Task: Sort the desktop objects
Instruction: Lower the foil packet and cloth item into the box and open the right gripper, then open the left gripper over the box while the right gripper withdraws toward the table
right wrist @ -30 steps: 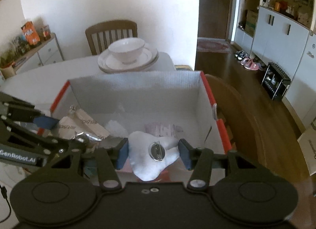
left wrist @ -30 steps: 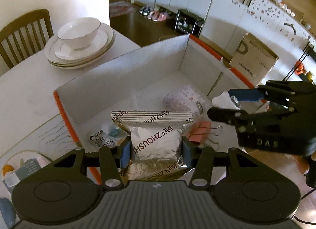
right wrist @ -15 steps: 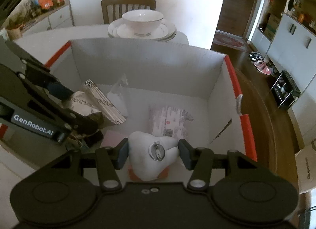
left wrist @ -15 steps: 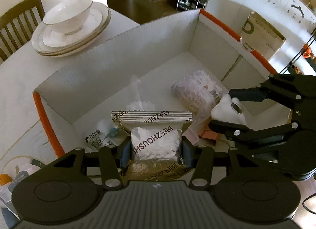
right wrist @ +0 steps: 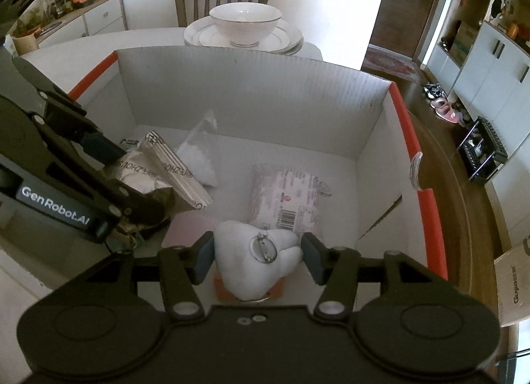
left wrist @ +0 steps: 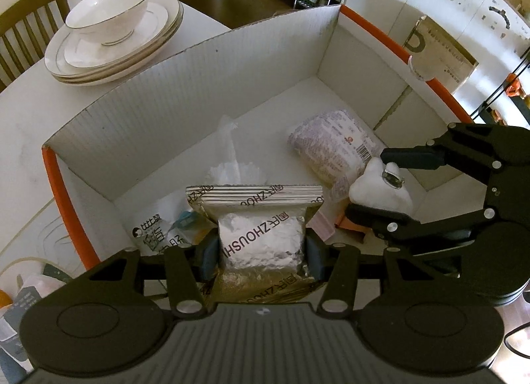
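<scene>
Left wrist: your left gripper [left wrist: 261,251] is opening, foil packet [left wrist: 261,238] between its pads, low inside the cardboard box [left wrist: 198,86]. Right wrist: your right gripper [right wrist: 256,256] is opening, a gap beside the white plush brooch [right wrist: 255,258], over the box floor.

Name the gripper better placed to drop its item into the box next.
Right: the right gripper is opening its jaws around the plush toy, inside the box. The left gripper clamps its foil packet.
</scene>
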